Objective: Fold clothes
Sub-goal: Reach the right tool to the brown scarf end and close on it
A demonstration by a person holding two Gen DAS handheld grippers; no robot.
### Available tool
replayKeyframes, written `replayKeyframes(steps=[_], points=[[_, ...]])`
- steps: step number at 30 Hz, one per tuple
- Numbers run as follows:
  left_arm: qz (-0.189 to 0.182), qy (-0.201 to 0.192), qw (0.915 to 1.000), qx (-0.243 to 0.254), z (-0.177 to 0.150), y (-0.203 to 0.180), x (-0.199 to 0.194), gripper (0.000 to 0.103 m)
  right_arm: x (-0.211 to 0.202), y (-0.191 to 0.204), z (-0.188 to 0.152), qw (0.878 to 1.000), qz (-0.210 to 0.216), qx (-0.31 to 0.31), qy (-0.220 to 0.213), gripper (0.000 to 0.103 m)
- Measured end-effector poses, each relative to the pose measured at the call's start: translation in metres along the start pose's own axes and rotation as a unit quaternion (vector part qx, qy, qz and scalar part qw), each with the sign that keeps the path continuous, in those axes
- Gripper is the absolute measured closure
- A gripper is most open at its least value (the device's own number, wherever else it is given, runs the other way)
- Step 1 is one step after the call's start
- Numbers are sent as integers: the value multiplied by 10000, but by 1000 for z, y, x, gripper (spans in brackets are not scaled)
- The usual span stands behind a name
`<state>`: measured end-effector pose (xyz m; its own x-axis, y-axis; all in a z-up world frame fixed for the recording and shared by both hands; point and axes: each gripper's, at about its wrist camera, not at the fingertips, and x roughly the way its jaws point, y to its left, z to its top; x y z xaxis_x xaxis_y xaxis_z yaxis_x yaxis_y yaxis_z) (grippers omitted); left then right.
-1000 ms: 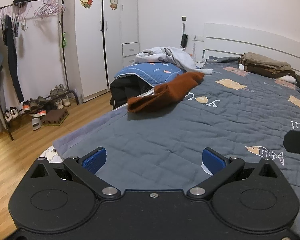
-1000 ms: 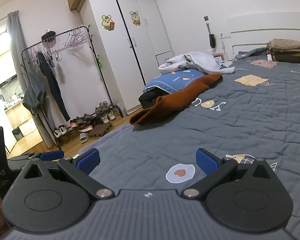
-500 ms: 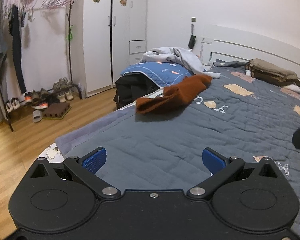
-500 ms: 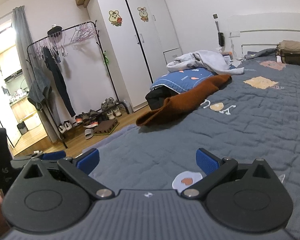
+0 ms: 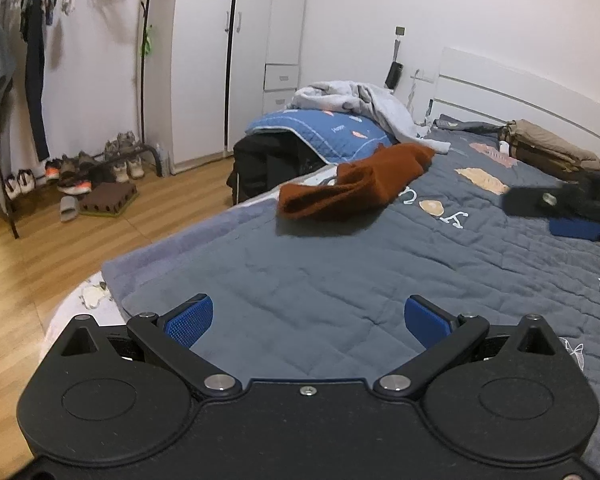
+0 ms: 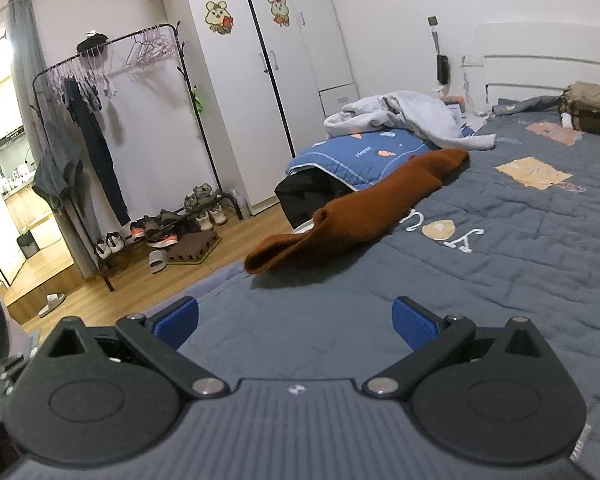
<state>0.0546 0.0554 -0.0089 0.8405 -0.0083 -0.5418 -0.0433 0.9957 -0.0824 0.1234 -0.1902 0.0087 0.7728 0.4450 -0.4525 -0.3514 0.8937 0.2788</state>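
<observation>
A rust-brown garment lies crumpled near the left edge of the bed, on the grey-blue quilt; it also shows in the right wrist view. My left gripper is open and empty, above the quilt short of the garment. My right gripper is open and empty, also short of the garment; its blurred body shows at the right in the left wrist view. A grey garment lies on a blue quilt pile beyond.
Folded tan and brown clothes are stacked by the headboard. A black bag stands beside the bed. A clothes rack with shoes beneath and a white wardrobe line the far wall across the wood floor.
Both grippers have moved forward toward the brown garment, which looks nearer. The right gripper has come further into the left wrist view. Both jaws stay open.
</observation>
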Motion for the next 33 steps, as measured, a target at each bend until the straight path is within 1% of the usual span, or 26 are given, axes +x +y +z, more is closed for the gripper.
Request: replayKeyframes(steps=[9,16,19,24,28,33], points=[[-84,95,9999,-48,2,1,13,0,76,-8,23,9995,155,128,260,0],[-96,171,9991,-380,3,13,15,0,135,-19,33,9980,262,362,448,0],[-20,186,9986,-488,4,19,16,0,159,-26,34,9963,368,553,543,0],[19,246,9973,-692,6,27,17,0,198,-37,34,9938,367,835,632,0],[78,286,9970,-722,9,29,21,0,222,-41,35,9909,393,1053,738,1],[175,304,9966,-742,10,30,24,0,239,-49,37,9872,403,1327,788,1]])
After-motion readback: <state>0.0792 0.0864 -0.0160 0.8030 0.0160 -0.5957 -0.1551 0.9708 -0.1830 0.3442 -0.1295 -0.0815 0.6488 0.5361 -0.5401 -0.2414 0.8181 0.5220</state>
